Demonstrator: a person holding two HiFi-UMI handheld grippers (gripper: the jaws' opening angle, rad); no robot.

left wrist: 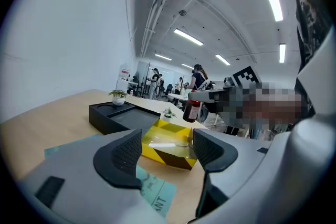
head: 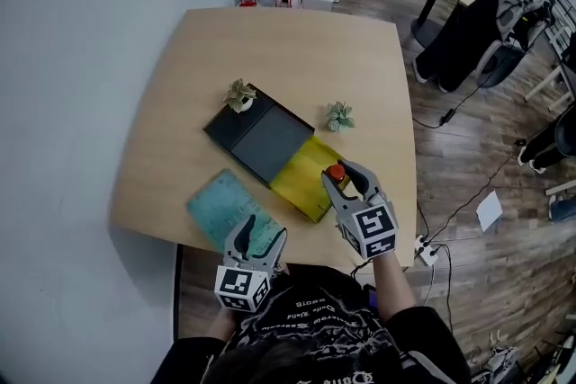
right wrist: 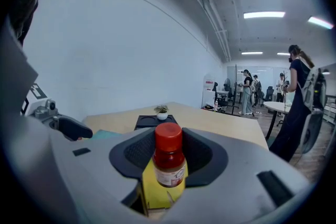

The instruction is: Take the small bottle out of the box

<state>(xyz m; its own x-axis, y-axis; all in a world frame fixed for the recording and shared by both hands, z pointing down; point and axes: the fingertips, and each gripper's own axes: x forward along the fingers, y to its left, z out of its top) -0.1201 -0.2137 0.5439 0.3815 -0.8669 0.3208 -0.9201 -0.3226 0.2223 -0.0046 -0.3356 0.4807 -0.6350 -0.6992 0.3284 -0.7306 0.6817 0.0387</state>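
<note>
Left gripper (head: 258,238) empty, jaws apart, at the bottom edge; right gripper (head: 347,183) clamped on the bottle (head: 336,172), lower centre of the frame.
Jaws squeeze the bottle's body below its red cap. It stands upright in the air, over the right end of the yellow box (head: 301,183). To finish well, I'd keep the squeeze even and the bottle vertical, carry it past the box wall, then set it on bare table (head: 297,49) before letting go.

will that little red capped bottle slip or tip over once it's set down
The small bottle looks rigid, with a smooth labelled body, so it could slip if the right gripper loosens. Its textured jaws, closed on the upper body, probably help. The bottle is tall and narrow, so it may tip when set down.
</note>
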